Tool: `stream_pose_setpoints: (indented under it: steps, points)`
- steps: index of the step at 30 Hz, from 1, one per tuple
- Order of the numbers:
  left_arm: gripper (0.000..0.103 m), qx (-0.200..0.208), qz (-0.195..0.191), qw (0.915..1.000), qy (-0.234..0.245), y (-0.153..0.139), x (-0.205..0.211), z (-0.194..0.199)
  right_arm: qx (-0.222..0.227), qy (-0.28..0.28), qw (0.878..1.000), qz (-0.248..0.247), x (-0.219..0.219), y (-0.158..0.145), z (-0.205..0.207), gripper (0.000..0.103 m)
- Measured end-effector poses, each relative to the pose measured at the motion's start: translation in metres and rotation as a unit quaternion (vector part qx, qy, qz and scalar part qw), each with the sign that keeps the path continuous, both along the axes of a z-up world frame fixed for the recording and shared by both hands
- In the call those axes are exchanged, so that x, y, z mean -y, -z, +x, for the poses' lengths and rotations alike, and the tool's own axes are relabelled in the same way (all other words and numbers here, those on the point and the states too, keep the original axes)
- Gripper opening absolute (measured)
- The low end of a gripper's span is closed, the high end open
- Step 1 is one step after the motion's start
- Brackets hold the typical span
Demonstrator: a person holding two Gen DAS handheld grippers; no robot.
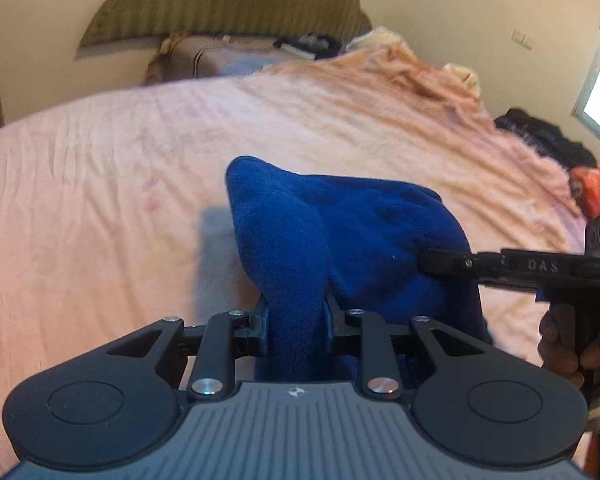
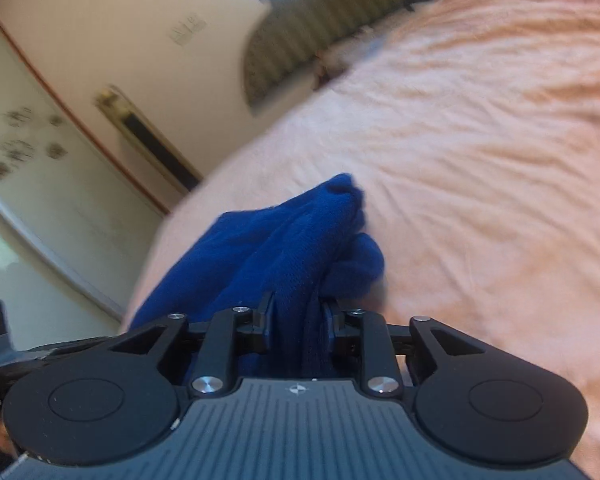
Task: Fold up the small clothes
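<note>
Blue garment (image 1: 352, 236): bunched and raised above the pink bedsheet (image 1: 100, 184), gripped at 2 places.
Left gripper (image 1: 296, 316): fingers pinching a thick fold of the cloth.
Right gripper (image 2: 298, 316): pinching another fold; in the left view it enters from the right edge (image 1: 440, 262), tip buried in the fabric.
Hidden: garment's shape and lower edge, covered by both tools.
Left view only: a hand (image 1: 568, 344) on the right tool's handle, dark clothes (image 1: 548, 136) by the window.
Right view: blurred wall and headboard (image 2: 320, 12).

Blue garment (image 1: 340, 240) bunched, type unreadable; lower part hidden behind left gripper (image 1: 296, 320) body. Right gripper (image 2: 296, 322) fingertips buried in fabric. Hand (image 1: 568, 344) cut off at frame edge. Right wrist background motion-blurred; wall items beyond gripper illegible.
</note>
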State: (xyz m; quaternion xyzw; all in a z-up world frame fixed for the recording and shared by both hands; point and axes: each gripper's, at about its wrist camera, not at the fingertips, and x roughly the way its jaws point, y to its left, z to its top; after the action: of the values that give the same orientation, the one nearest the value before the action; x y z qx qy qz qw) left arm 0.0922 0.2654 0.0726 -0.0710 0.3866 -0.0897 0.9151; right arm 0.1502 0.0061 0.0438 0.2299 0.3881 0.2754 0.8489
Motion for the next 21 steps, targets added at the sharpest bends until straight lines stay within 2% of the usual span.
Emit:
stream_pose_setpoints:
  steps: [2, 3, 4, 6, 8, 10, 12, 13, 15, 17, 19, 21]
  points:
    - [0.031, -0.026, -0.003, 0.9996, -0.011, 0.021, -0.008, 0.001, -0.022, 0.024, 0.999, -0.001, 0.006, 0.008, -0.006, 0.046]
    - [0.033, -0.017, -0.015, 0.9996, -0.015, 0.024, -0.014, -0.006, -0.01, 0.033, 0.999, 0.001, 0.012, 0.004, -0.017, 0.046]
    - [0.036, -0.001, -0.021, 0.9996, -0.018, 0.022, -0.019, -0.017, 0.016, 0.036, 0.999, -0.006, 0.017, -0.003, -0.031, 0.045]
    - [0.043, 0.037, -0.005, 0.999, -0.025, 0.014, -0.023, -0.04, 0.073, 0.043, 0.996, -0.025, 0.025, -0.022, -0.066, 0.045]
    - [0.045, 0.077, 0.019, 0.9965, -0.028, 0.007, -0.02, -0.06, 0.108, 0.014, 0.994, -0.028, 0.024, -0.037, -0.092, 0.045]
    - [0.044, 0.103, 0.033, 0.9941, -0.008, 0.002, -0.011, -0.074, 0.123, -0.029, 0.991, -0.039, 0.013, -0.045, -0.112, 0.045]
    - [0.045, 0.127, 0.039, 0.9905, 0.036, 0.001, 0.004, -0.086, 0.117, -0.067, 0.989, -0.055, 0.0, -0.043, -0.12, 0.048]
    - [0.045, 0.131, 0.047, 0.9885, 0.059, 0.003, 0.012, -0.089, 0.106, -0.079, 0.989, -0.073, -0.006, -0.036, -0.122, 0.043]
    - [0.045, 0.118, 0.077, 0.9862, 0.086, 0.014, 0.026, -0.09, 0.062, -0.08, 0.988, -0.118, -0.011, -0.015, -0.122, 0.04]
    - [0.044, 0.105, 0.105, 0.9852, 0.086, 0.029, 0.029, -0.091, 0.042, -0.064, 0.993, -0.086, 0.003, -0.004, -0.128, 0.038]
    - [0.044, 0.112, 0.112, 0.9834, 0.089, 0.032, 0.025, -0.099, 0.019, -0.052, 0.996, -0.063, 0.014, -0.007, -0.135, 0.039]
    - [0.045, 0.117, 0.113, 0.9826, 0.09, 0.028, 0.022, -0.106, 0.028, -0.054, 0.996, -0.065, 0.019, -0.013, -0.144, 0.044]
